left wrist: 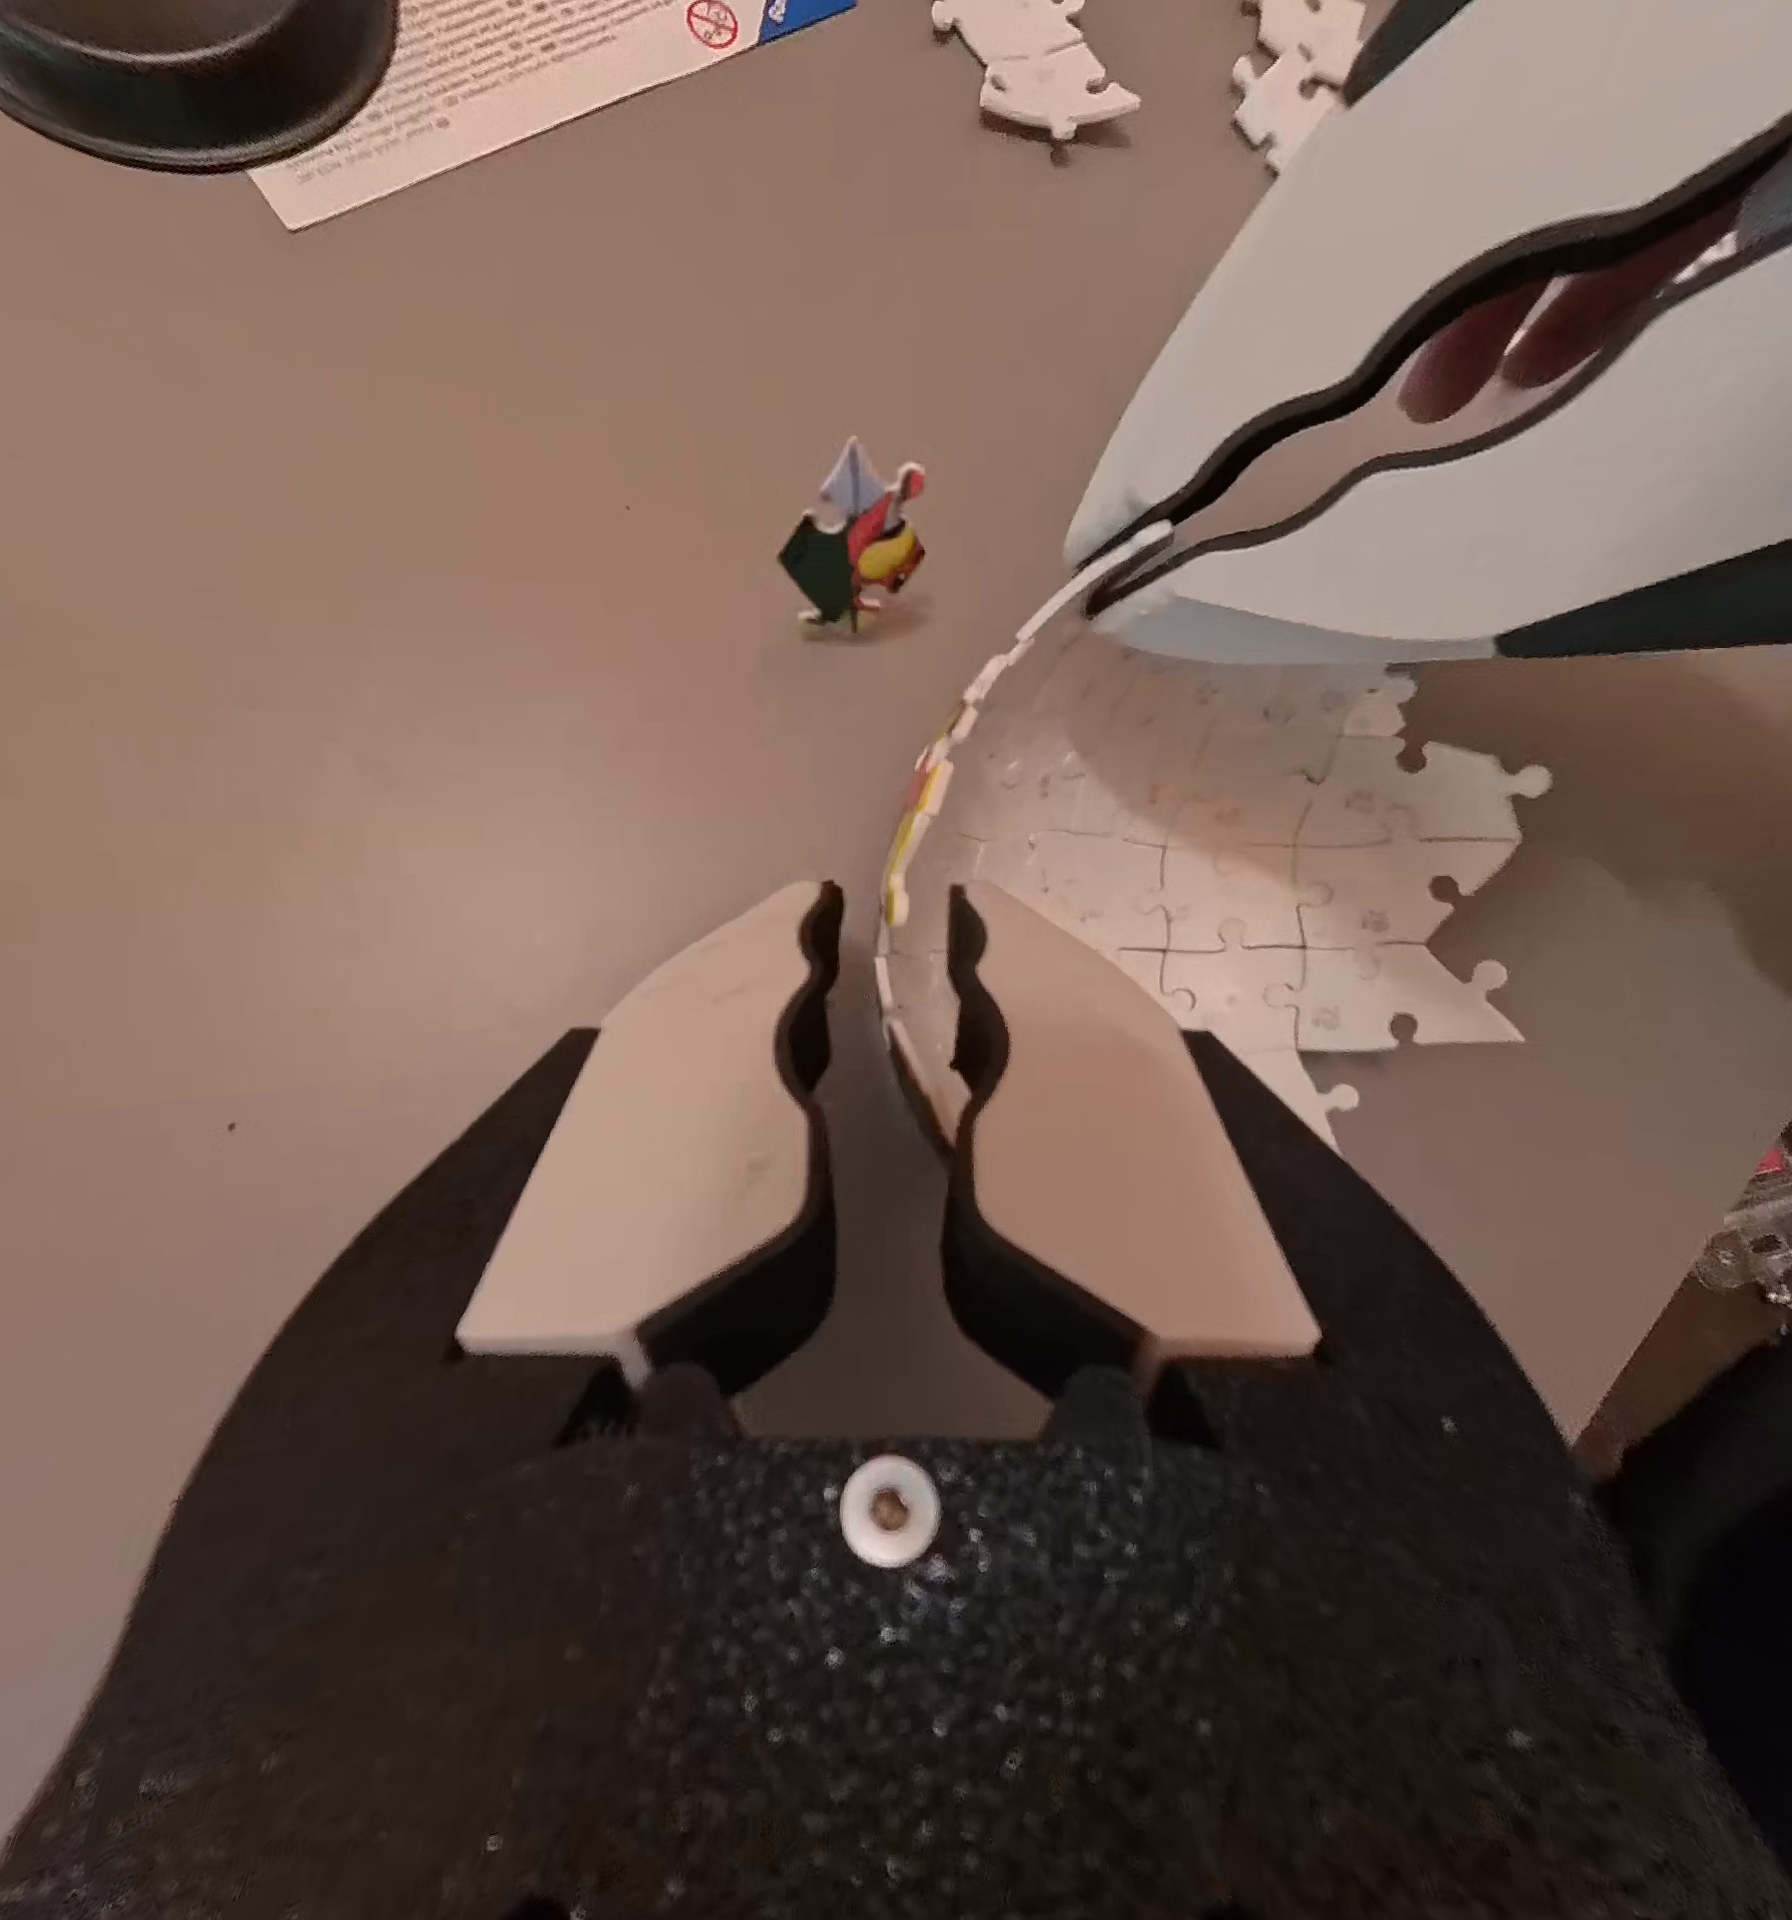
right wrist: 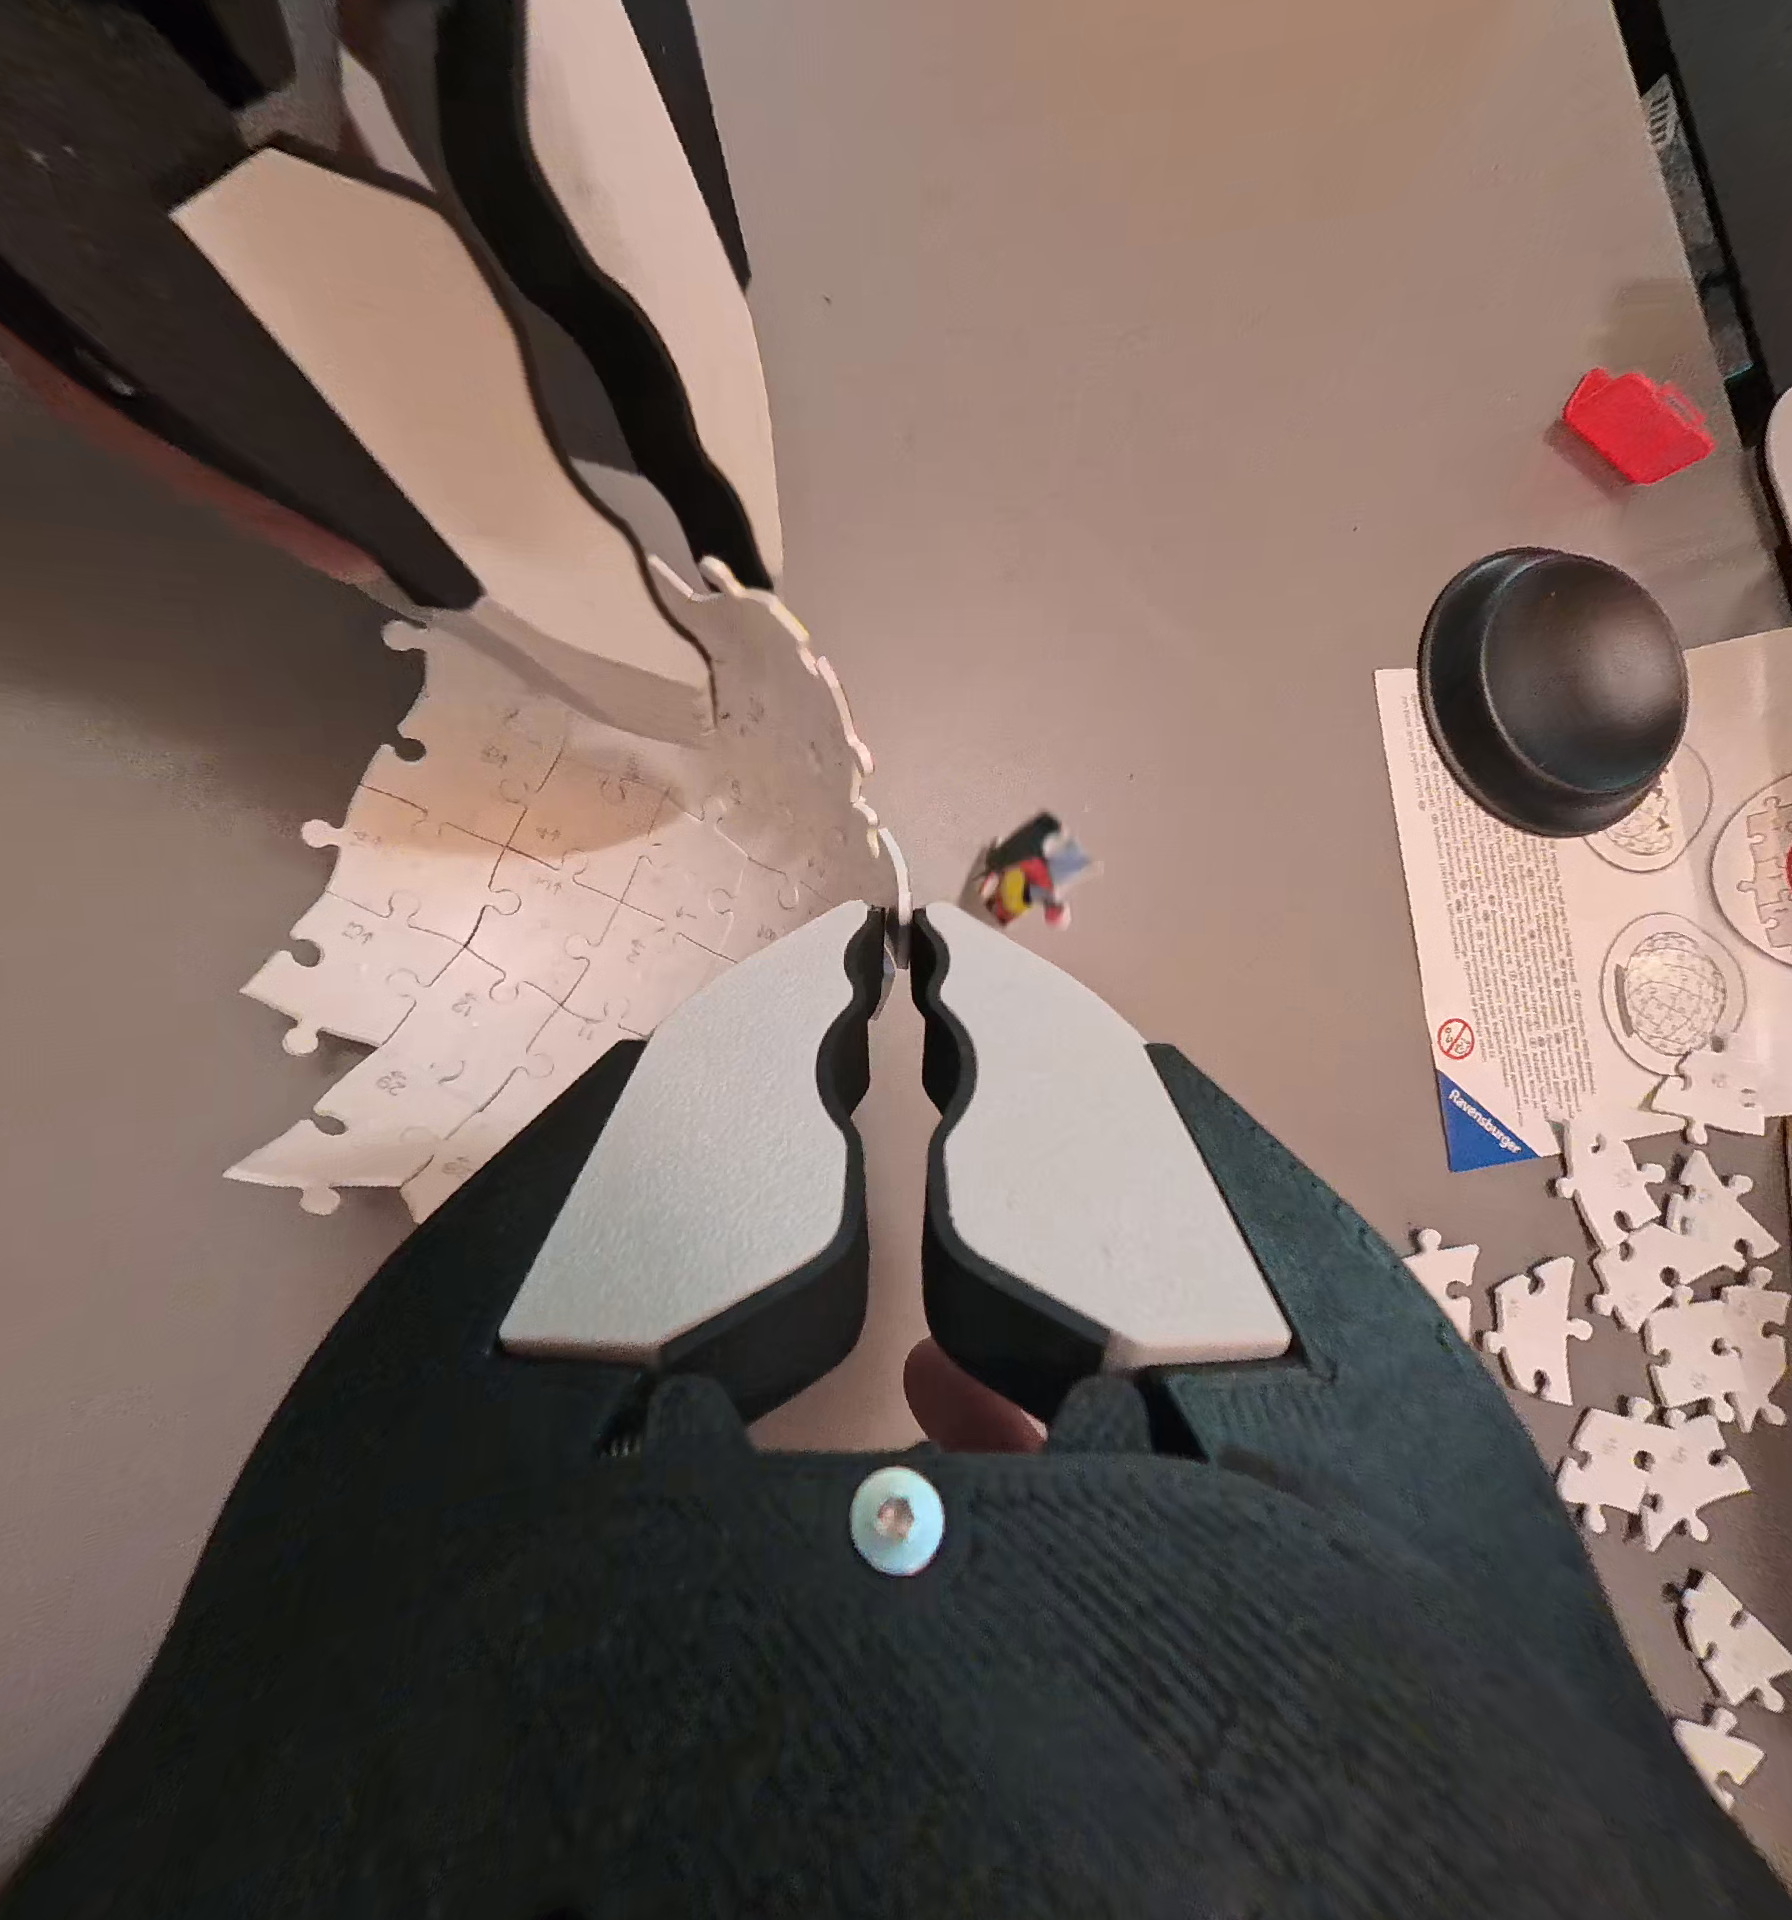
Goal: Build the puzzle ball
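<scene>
Curved puzzle shell (right wrist: pixel 518 894) resting on the table (left wrist: pixel 352 727), its rim pinched by the nearly closed right gripper (right wrist: pixel 900 935) and straddled by the slightly open left gripper (left wrist: pixel 890 914); uneven pulling could pop joints apart.

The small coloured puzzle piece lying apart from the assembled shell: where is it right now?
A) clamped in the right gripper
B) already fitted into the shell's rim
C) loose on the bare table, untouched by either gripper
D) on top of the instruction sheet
C: the coloured piece lies alone on the table, apart from the curved shell, whose rim the right gripper and left gripper grip or straddle.
</scene>
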Demonstrator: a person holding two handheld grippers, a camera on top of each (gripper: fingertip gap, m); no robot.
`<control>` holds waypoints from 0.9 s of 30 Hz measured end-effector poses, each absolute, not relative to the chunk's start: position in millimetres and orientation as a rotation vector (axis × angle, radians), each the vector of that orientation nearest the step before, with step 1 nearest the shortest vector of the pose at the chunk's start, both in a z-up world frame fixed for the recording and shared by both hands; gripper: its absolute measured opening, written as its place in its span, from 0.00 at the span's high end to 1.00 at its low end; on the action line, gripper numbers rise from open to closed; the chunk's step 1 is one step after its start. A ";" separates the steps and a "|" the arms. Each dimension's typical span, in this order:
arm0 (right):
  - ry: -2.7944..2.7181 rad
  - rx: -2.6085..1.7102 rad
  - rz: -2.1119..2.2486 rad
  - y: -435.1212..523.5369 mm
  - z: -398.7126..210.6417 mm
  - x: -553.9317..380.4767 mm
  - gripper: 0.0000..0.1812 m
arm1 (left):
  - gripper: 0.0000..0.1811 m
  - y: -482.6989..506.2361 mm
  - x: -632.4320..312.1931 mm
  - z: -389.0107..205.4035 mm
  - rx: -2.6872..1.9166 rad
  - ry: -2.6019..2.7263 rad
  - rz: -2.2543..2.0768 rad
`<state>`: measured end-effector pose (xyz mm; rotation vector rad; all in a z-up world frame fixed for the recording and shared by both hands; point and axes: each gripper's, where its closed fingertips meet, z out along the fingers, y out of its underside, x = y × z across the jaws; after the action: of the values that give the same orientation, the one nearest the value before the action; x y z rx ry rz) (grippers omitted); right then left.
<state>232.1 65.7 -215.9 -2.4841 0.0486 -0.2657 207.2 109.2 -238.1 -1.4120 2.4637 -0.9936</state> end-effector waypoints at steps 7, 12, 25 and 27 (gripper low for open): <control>0.051 -2.484 -0.246 62.3 -212.6 230.0 0.97 | 0.97 105.0 212.7 -238.3 -1.319 2.478 -1.001; 0.177 -2.412 -0.249 39.3 -187.5 248.1 0.89 | 0.98 103.1 210.0 -234.6 -1.256 2.483 -1.011; -0.090 -2.382 -0.128 50.7 -241.2 269.9 0.85 | 0.97 104.2 195.5 -239.5 -1.162 2.643 -0.876; -0.078 -2.384 -0.159 52.5 -246.4 275.8 0.85 | 0.97 106.3 194.4 -241.2 -1.176 2.667 -0.889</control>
<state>275.8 52.5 -246.4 -2.3839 -0.0776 -0.1587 194.4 106.3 -241.2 -1.1761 2.6668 -0.8890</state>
